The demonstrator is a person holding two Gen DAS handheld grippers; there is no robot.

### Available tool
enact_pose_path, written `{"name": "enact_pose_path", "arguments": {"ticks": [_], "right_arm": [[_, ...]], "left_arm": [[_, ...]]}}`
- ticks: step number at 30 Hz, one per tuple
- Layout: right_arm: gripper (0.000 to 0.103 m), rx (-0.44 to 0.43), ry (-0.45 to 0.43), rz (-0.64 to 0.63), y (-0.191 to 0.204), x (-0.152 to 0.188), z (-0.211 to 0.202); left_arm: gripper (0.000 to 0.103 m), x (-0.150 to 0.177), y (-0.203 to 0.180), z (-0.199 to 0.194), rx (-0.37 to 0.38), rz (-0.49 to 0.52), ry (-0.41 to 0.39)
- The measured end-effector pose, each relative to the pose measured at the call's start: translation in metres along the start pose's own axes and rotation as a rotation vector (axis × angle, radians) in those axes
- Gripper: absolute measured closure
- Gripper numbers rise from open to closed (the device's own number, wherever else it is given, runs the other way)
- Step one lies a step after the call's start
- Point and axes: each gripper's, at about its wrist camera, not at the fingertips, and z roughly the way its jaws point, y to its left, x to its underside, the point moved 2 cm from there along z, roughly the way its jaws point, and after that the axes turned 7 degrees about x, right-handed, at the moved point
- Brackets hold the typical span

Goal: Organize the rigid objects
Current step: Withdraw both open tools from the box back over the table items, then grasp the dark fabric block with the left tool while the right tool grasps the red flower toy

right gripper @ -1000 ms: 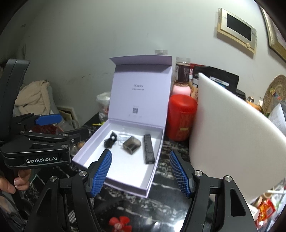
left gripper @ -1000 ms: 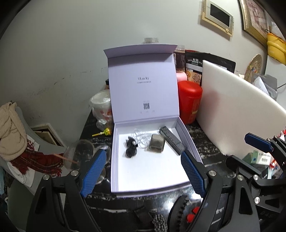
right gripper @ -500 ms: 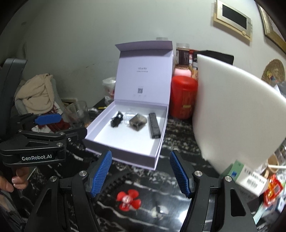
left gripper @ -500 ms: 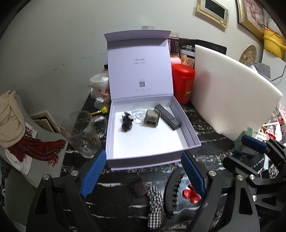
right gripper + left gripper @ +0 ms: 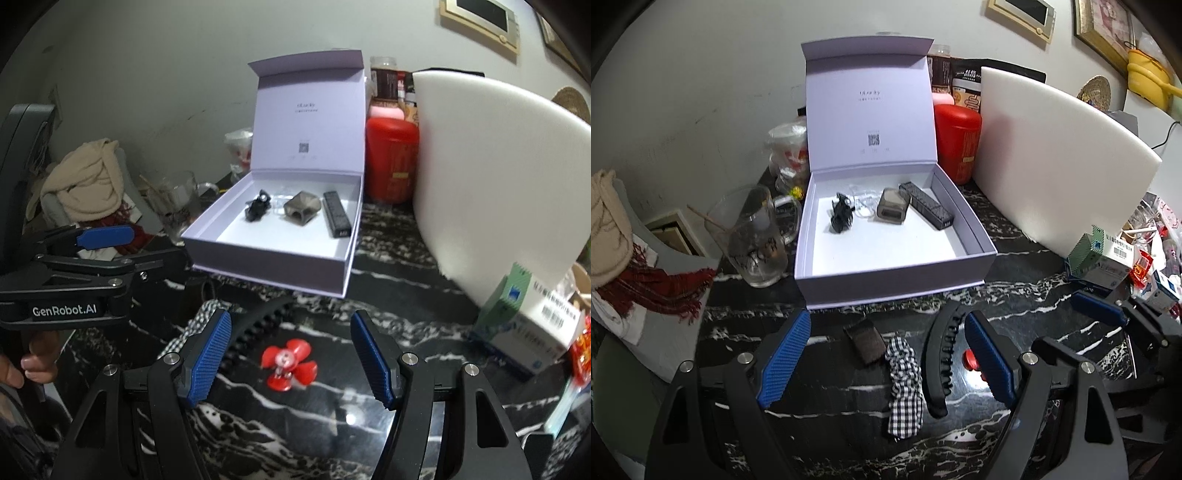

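Note:
An open lilac box (image 5: 897, 269) (image 5: 266, 258) stands on the black marble table, lid upright. Inside lie a small black clip (image 5: 841, 216) (image 5: 257, 206), a grey case (image 5: 892, 210) (image 5: 301, 206) and a long black bar (image 5: 926, 210) (image 5: 336, 214). In front of the box lie a brown clip (image 5: 866, 339), a checked scrunchie (image 5: 905, 384) (image 5: 192, 325), a curved black hair claw (image 5: 936, 365) (image 5: 258, 325) and a red flower clip (image 5: 288, 363) (image 5: 971, 360). My left gripper (image 5: 886, 362) hovers open above the scrunchie and claw. My right gripper (image 5: 291, 358) hovers open above the red flower clip.
A glass mug (image 5: 757, 240) stands left of the box. A red canister (image 5: 956, 142) and a white foam board (image 5: 1056, 162) (image 5: 491, 177) stand on the right. Small cartons (image 5: 1104, 258) (image 5: 532, 317) crowd the right edge. Clothes (image 5: 613, 236) lie on a chair at left.
Both grippers have sunk and tilted down toward the table in front of the box. The loose items in front of the box have come into view. Jaw openings are unchanged.

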Motion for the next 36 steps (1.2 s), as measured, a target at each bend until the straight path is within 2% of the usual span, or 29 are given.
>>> {"name": "enact_pose_path", "arguments": {"ticks": [3,11,17,20,36], "right_arm": [[0.035,-0.009,0.017,0.002,0.003,0.008,0.005],[0.035,-0.041,0.073,0.016,0.009,0.028,0.026],[0.035,-0.028,0.098,0.011,0.011,0.035,0.040],[0.029,-0.016,0.114,0.011,0.010,0.037,0.048],[0.030,0.015,0.191,-0.041,0.017,0.042,0.084]], "left_arm": [[0.017,0.008,0.003,0.005,0.026,-0.026,0.022],[0.017,0.024,0.008,0.018,0.016,-0.038,0.047],[0.017,0.034,0.017,0.029,0.029,-0.063,0.073],[0.017,0.038,0.022,0.034,0.034,-0.080,0.086],[0.017,0.049,0.040,0.046,0.016,-0.113,0.109]]}}
